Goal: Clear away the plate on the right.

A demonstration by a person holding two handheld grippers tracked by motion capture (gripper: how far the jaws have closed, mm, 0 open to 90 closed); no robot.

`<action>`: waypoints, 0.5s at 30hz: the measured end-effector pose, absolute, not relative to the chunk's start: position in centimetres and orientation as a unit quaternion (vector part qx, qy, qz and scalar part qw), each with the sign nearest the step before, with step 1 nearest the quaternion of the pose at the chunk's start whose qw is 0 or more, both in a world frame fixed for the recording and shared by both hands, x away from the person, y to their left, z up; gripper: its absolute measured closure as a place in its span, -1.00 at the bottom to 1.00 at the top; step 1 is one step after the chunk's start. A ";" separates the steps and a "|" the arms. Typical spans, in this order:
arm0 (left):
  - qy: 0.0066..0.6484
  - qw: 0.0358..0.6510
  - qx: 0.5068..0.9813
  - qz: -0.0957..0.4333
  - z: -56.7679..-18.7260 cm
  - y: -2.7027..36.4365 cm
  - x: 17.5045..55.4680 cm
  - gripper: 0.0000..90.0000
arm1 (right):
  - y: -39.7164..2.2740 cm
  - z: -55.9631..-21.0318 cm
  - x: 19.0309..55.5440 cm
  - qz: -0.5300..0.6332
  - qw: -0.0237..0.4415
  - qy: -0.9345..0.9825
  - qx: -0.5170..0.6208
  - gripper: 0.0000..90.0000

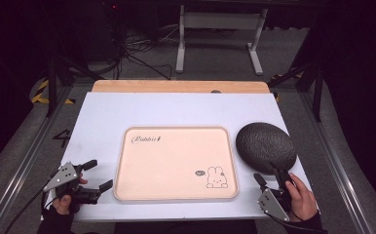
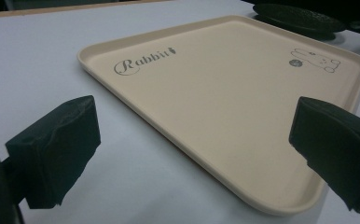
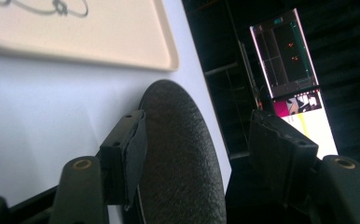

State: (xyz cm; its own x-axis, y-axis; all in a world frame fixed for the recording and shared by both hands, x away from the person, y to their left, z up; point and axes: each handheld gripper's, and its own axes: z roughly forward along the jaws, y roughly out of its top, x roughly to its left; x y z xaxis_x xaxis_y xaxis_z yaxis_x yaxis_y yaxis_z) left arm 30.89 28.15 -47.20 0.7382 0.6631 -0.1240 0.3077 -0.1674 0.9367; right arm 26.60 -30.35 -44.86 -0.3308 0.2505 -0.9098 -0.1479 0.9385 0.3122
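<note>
right gripper view, dark plate point(image 3: 183, 158) edge cut off

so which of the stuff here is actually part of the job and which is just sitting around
In the job:
- dark textured plate, its near rim between the jaws of the right gripper, not yet gripped
- cream rabbit tray, centre of the table, likely where the plate goes
- left gripper, open, waiting beside the tray

Just there:
- white table top
- wooden board along the far edge
- metal stand on the floor behind

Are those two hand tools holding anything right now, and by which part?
Nothing is held yet. The right tool straddles the near rim of the dark oval textured plate, jaws not pressing. The left tool is open beside the beige rabbit tray.
</note>
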 end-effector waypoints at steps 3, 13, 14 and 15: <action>0.324 0.557 0.748 0.160 -47.2 28.2 30.9 -0.94 | -30.3 -45.0 26.7 0.165 0.576 0.800 0.026 -0.17; 0.324 0.557 0.748 0.160 -47.2 28.1 30.9 -0.94 | -29.9 -45.6 26.8 0.116 0.578 0.808 -0.002 -0.02; 0.324 0.557 0.748 0.160 -47.2 28.1 30.9 -0.94 | -29.9 -45.6 26.8 0.114 0.577 0.809 0.000 -0.02; 0.324 0.557 0.748 0.160 -47.2 28.2 30.9 -0.94 | -29.8 -45.7 26.8 0.110 0.577 0.809 0.000 -0.02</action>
